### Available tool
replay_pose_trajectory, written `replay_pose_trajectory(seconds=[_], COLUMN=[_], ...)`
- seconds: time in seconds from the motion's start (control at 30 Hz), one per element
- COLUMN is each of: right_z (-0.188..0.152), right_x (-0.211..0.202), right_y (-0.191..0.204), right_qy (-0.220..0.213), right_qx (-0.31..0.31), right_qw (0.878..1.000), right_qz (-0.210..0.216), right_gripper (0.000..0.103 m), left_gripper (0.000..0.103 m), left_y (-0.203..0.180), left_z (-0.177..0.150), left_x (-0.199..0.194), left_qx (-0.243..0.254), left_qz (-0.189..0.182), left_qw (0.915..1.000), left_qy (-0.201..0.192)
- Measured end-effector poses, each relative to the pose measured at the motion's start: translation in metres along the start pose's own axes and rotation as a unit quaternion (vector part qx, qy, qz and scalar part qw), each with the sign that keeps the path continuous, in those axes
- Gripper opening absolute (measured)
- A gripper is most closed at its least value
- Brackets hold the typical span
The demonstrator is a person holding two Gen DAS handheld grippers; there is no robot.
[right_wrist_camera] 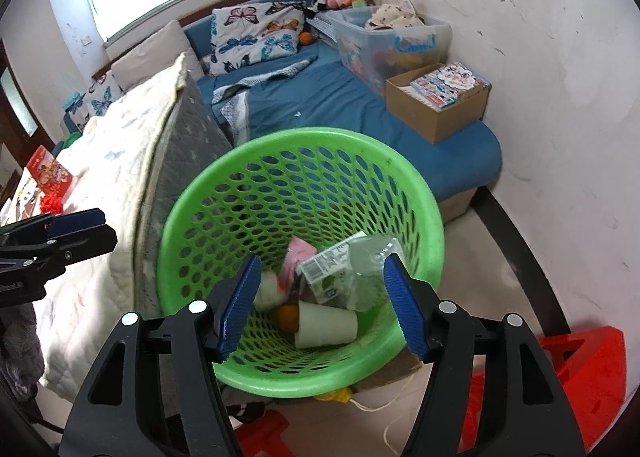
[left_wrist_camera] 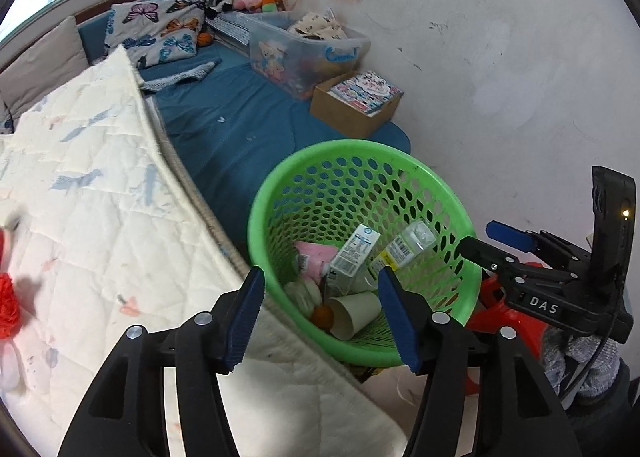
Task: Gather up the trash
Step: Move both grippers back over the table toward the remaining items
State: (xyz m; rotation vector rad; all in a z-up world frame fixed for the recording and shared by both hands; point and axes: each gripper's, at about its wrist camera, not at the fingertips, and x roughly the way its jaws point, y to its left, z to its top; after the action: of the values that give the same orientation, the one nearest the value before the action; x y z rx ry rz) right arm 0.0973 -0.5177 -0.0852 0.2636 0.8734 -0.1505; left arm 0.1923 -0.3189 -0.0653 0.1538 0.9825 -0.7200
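A cluttered bedroom is framing the scene, with a quilted white mattress [right_wrist_camera: 120,161] leaning beside a green basket [right_wrist_camera: 420,217]. Nearest, the right gripper [right_wrist_camera: 320,299] is hovering over the basket mouth with its jaws spread and nothing between them; the left gripper [left_wrist_camera: 320,315] is likewise gaping empty above the near rim. Below them the collected trash is lying in the basket: a paper cup [right_wrist_camera: 326,325], an orange fruit [right_wrist_camera: 288,317], a carton [right_wrist_camera: 326,275] and a clear bottle [right_wrist_camera: 370,271]. Farther back, a cardboard box [right_wrist_camera: 436,113] is sitting on the blue bedding [right_wrist_camera: 340,105]. The basket is standing tilted, so a knock against its rim is likely tipping it and spilling the trash.
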Motion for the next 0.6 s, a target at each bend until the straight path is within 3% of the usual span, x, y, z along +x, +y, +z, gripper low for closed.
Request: replay_pose_trajectory(seconds=[0.33,0.6], right_z=[0.010,0.022], right_x=[-0.023,-0.028], right_y=[0.052,0.102], right_qy=[-0.028,-0.039], right_qx=[-0.046,-0.090], right_qw=[0.998,0.992], right_qz=[0.038,0.075], right_gripper=[0.069,0.071], left_gripper=[0.061,0.065], left_y=[0.045,0.113], left_z=[-0.022,-0.055], left_x=[-0.049,-0.093], left_qx=[-0.036,-0.094], left_qz=[0.058,0.137], left_qw=[0.9972,0.9843], left_qy=[-0.031,-0.060])
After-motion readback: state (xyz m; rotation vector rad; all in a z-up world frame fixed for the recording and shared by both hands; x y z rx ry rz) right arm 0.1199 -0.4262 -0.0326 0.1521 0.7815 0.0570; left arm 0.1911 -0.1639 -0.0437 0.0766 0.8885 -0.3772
